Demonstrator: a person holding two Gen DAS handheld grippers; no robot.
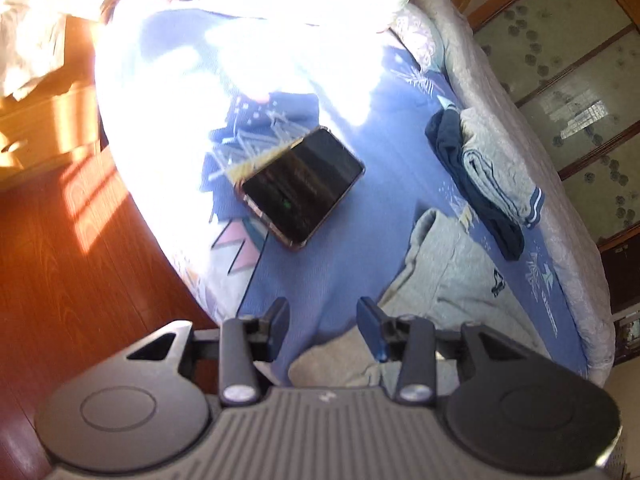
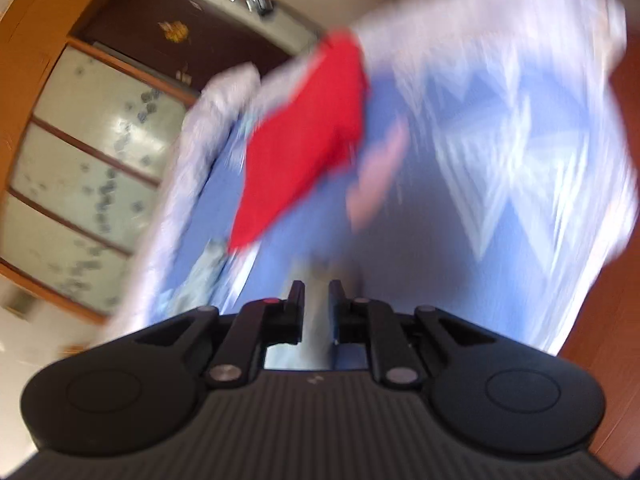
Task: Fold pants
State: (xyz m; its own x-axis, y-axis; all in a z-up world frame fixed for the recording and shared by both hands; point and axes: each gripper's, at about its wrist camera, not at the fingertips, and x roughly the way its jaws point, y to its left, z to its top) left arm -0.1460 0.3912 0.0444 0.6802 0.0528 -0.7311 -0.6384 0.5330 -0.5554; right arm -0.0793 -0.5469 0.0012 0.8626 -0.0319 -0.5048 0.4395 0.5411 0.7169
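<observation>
Left gripper (image 1: 322, 326) parted, nothing between jaws, above grey pants (image 1: 444, 268) on bed (image 1: 320, 264). Right gripper (image 2: 316, 304) narrowly parted, empty. Phone (image 1: 302, 186) beyond.

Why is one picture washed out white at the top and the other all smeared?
Left wrist view: hard sunlight blows out the far part of the bed to white, though the phone and grey pants stay fairly sharp. Right wrist view: motion blur streaks the red cloth and bedspread pattern, while the right gripper looks crisp. Both bend straight lines at the edges.
</observation>
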